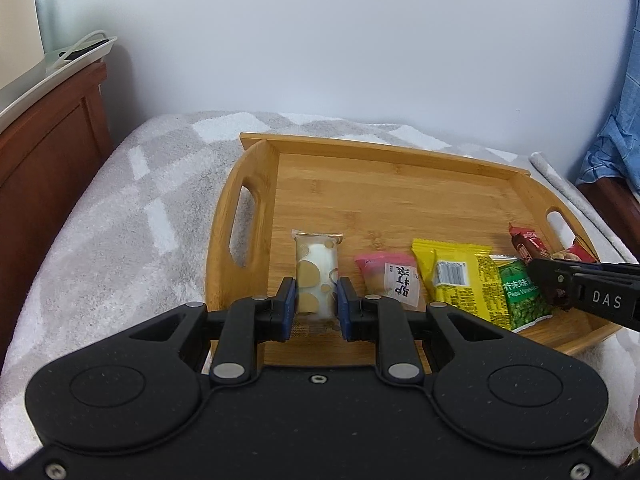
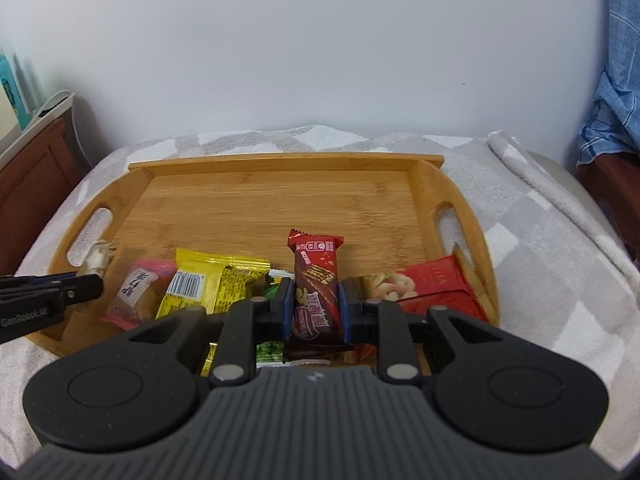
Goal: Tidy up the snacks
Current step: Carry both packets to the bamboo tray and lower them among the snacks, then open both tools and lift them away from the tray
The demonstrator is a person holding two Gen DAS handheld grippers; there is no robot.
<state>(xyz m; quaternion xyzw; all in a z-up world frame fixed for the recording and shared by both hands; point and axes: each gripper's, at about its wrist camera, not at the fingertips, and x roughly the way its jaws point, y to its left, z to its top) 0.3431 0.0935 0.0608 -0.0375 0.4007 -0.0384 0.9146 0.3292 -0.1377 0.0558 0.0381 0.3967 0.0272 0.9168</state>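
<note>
The right hand-held gripper [image 2: 313, 304] clamps a red chocolate bar [image 2: 315, 280] above the wooden tray [image 2: 276, 196], where yellow [image 2: 212, 284], pink [image 2: 138, 288] and red packets [image 2: 432, 284] lie along the near edge.

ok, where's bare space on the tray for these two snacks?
Far half of the tray is bare wood, wall to wall between both handle slots. Near edge is crowded: pink packet, yellow packet, green pea packet, red packets. Left gripper holds the cream snack; right gripper the chocolate bar.
</note>
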